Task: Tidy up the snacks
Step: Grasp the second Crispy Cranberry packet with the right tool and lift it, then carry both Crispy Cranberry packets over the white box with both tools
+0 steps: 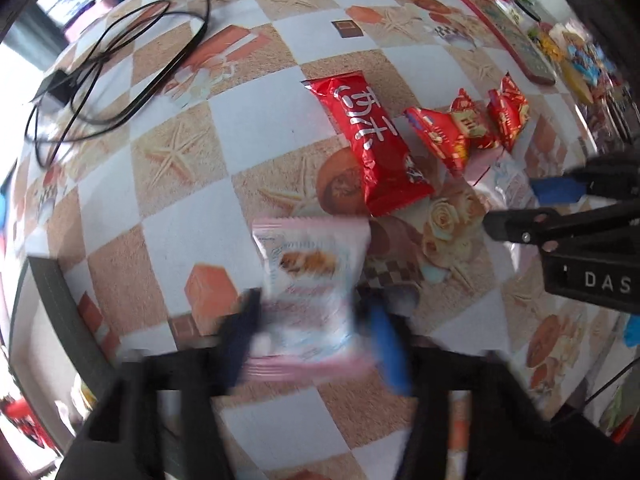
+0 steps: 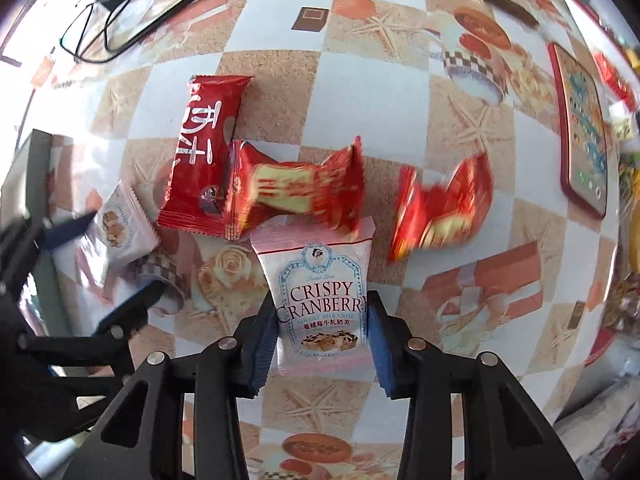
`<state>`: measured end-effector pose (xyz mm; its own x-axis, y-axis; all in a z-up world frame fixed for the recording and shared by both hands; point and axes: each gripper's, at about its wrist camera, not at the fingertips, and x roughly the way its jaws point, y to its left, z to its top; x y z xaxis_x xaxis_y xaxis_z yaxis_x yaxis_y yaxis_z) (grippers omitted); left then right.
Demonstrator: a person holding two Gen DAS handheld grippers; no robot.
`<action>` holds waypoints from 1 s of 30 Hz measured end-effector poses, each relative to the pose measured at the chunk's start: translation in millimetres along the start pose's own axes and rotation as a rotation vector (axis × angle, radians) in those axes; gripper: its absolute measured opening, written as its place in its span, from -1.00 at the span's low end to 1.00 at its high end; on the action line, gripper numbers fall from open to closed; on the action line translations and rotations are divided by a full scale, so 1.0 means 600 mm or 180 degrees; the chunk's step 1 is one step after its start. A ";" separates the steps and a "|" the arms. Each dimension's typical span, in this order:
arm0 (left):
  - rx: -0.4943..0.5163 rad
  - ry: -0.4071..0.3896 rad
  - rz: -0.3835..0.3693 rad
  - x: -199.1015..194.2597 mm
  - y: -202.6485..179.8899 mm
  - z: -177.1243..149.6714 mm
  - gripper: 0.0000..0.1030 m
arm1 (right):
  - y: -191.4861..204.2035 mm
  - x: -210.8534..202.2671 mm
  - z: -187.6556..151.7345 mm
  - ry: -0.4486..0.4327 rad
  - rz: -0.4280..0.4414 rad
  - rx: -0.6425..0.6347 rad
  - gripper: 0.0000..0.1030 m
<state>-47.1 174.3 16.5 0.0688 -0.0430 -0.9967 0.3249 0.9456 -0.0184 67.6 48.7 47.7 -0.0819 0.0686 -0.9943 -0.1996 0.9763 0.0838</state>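
A tangled black cable (image 1: 120,52) lay on the patterned tablecloth (image 1: 248,128), far left. A red-framed tablet (image 2: 582,128) lay far right.

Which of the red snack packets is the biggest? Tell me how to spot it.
The long flat red packet with large white characters, at the left end of the red row. The red packets to its right, such as the crinkled middle one and the right-hand one, are shorter and show yellow printing.

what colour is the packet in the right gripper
White with pink edges and blue trim; the cranberry packet shows best in the right wrist view.
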 end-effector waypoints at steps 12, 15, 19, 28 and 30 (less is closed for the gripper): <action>-0.0620 0.0024 -0.0317 -0.048 0.056 -0.103 -0.18 | 0.004 -0.007 -0.083 0.0161 0.0275 0.0190 -0.17; -0.0637 -0.0037 -0.0297 -0.068 0.065 -0.111 -0.18 | 0.026 -0.009 -0.103 0.0175 0.0300 0.0152 -0.17; -0.0709 -0.0114 -0.0270 -0.090 0.095 -0.108 -0.18 | 0.069 -0.014 -0.103 0.0182 0.0306 0.0006 -0.17; -0.1046 -0.0297 -0.0126 -0.143 0.191 -0.148 -0.18 | 0.227 -0.038 -0.084 0.0120 0.0367 -0.0512 -0.17; -0.1178 -0.0316 -0.0093 -0.155 0.224 -0.176 -0.18 | 0.263 -0.042 -0.074 0.0115 0.0386 -0.0639 -0.17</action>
<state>-109.5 339.5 98.6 0.1614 -0.0855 -0.9832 -0.0331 0.9952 -0.0920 -5.1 192.2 88.9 -0.1512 0.1720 -0.9734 -0.3760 0.9007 0.2176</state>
